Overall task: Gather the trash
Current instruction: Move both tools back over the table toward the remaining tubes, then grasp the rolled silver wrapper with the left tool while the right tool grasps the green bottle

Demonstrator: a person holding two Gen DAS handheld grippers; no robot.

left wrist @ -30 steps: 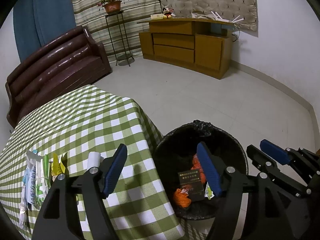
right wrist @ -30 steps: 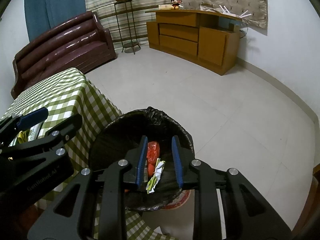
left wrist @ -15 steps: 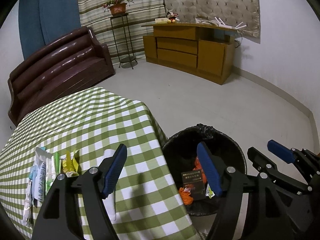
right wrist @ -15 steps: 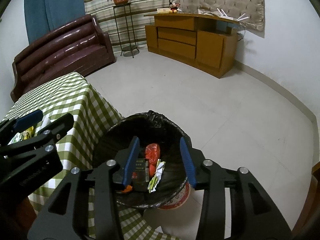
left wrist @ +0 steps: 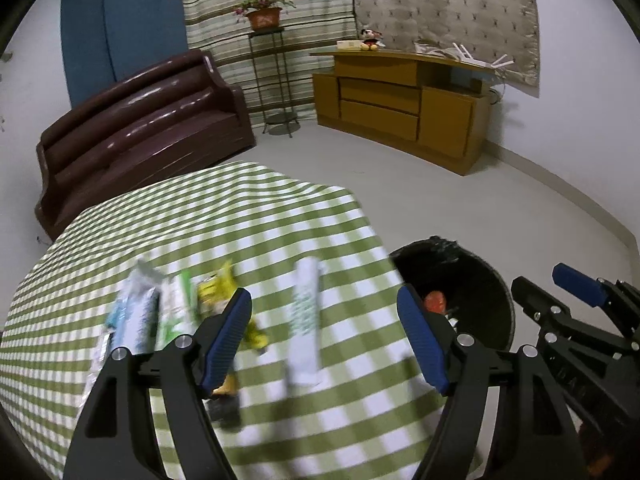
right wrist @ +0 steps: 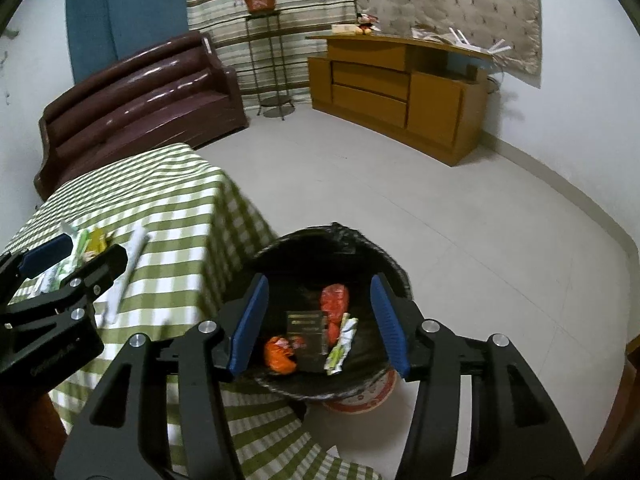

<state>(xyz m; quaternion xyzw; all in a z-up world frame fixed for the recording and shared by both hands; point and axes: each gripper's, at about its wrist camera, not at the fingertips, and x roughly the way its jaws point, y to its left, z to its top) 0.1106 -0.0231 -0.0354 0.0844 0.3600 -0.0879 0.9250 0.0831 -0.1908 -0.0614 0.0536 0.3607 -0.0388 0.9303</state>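
The left gripper (left wrist: 324,340), jaws gaping wide and empty, is hovering nearer the white wrapper (left wrist: 306,326), lying lengthwise toward twelve o'clock between them.

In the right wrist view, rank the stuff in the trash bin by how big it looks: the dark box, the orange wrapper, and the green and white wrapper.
1. Dark box, clearly the largest.
2. Orange wrapper and green and white wrapper look about the same; one is crumpled, the other long and thin, so I won't rank them.
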